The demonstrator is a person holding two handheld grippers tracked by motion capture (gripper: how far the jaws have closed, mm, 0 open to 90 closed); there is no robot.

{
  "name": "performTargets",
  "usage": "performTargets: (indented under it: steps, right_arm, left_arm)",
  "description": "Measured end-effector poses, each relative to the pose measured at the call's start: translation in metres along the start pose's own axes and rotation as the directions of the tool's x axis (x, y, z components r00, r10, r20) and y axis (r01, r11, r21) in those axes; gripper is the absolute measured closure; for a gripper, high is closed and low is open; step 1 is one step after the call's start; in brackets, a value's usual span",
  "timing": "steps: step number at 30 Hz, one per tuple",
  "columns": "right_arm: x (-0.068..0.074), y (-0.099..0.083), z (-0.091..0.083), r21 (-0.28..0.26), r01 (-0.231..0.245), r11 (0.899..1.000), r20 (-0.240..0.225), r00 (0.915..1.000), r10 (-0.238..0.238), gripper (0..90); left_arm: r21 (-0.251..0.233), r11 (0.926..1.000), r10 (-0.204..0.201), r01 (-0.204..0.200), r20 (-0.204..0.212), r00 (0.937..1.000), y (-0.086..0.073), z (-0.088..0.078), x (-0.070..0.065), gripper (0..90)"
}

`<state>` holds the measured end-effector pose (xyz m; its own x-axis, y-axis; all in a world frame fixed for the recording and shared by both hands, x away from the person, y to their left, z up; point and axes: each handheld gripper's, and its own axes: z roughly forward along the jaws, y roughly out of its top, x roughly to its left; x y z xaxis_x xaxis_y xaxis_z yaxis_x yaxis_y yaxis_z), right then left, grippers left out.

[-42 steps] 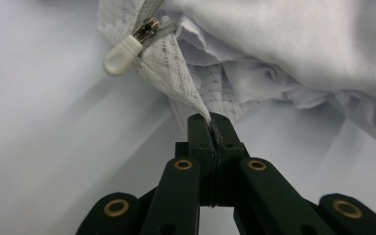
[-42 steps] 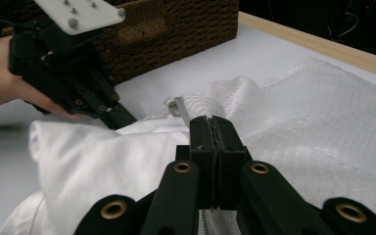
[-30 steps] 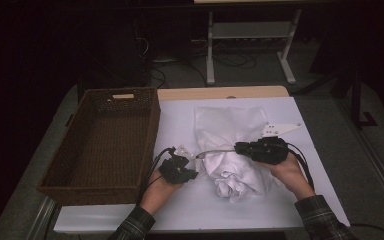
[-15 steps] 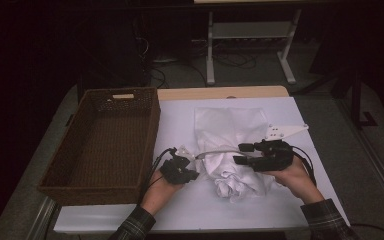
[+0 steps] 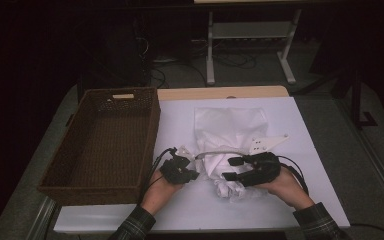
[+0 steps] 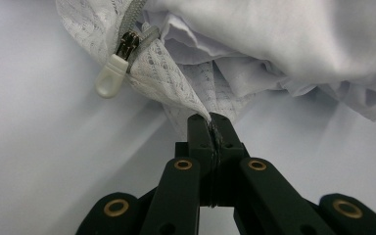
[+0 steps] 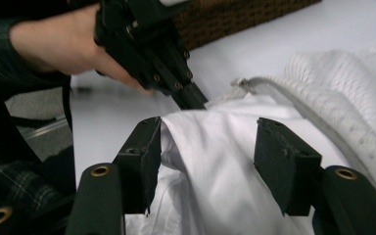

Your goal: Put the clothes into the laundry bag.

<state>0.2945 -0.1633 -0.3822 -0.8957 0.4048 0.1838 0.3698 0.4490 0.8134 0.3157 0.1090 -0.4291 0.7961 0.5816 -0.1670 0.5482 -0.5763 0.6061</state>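
Observation:
A white mesh laundry bag with a zipper lies on the white table, and a crumpled white garment bulges from its near end. My left gripper is shut on the bag's mesh edge, just below the white zipper pull. My right gripper is open, its jaws having just been opening, with a fold of the white garment loose between its pads. The cloth brushes the left pad. In the right gripper view the left gripper pinches the bag straight ahead.
A brown wicker basket stands at the table's left, close beside my left hand. Bare white tabletop stretches right of the bag and along the near edge. A metal stand is on the floor beyond the table.
My right gripper has slid toward the near edge over the garment and its jaws have spread apart. The left gripper has stayed put, still pinching the mesh.

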Motion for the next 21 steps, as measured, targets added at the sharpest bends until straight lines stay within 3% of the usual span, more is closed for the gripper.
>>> performTargets:
  steps: [10,16,18,21]
  right_arm:
    - [0.004,-0.021,0.014,0.087,0.025,0.996,0.049,0.9984,-0.029,46.3]
    - [0.011,-0.028,0.027,0.139,0.074,0.988,0.131,0.9870,-0.093,67.1]
    - [0.009,-0.030,0.029,0.133,0.068,0.989,0.153,0.9843,-0.088,75.7]
    - [0.007,-0.031,0.029,0.120,0.058,0.991,0.161,0.9839,-0.077,79.7]
  left_arm:
    - [0.009,1.0000,0.004,-0.004,0.002,1.0000,0.000,0.001,0.000,89.2]
    - [0.017,0.9999,0.003,-0.004,0.002,1.0000,0.000,0.002,-0.002,89.2]
    - [0.020,0.9998,0.006,-0.006,0.005,1.0000,0.000,0.003,-0.003,89.3]
    - [0.024,0.9997,0.011,-0.012,0.009,0.9999,-0.001,0.003,-0.004,89.3]
